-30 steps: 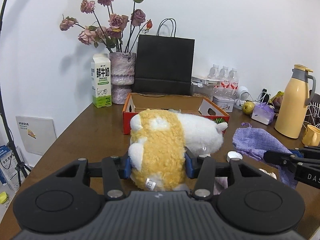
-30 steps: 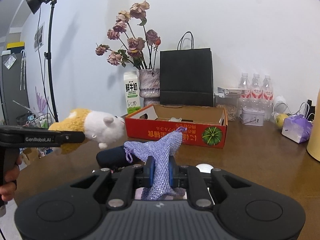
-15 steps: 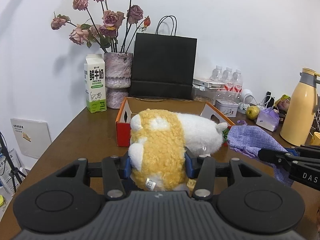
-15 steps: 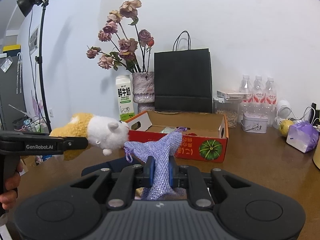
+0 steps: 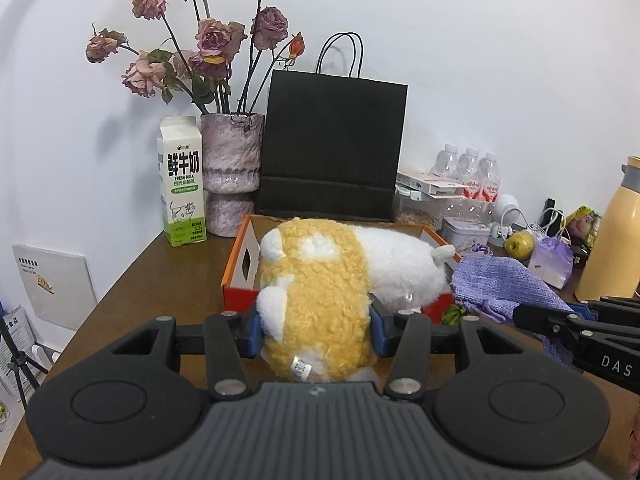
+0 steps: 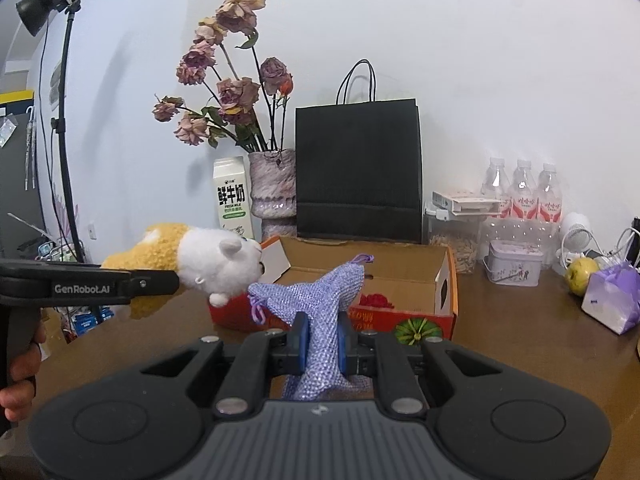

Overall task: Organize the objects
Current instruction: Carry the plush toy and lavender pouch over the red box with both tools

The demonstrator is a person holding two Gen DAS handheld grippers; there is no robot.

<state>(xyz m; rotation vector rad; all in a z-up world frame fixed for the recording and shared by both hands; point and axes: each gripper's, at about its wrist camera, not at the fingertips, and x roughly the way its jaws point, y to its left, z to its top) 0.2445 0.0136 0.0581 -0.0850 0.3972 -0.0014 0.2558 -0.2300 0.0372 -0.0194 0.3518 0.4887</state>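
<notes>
Your left wrist view looks slightly downward along its fingers toward the cardboard box (image 5: 236,264) at twelve o'clock, close in. Your right wrist view, from further right, faces the same way. Both share the black bag (image 5: 332,148), vase (image 5: 232,172), and milk carton (image 6: 234,200); each sees the other's gripper at its side edge.

milk carton (image 5: 182,192) reads "鲜牛奶 FRESH MILK"; left gripper (image 6: 86,289) arm says "GenRobot.AI"; right gripper (image 5: 576,322) arm shows "DAS", rest cut off
</notes>
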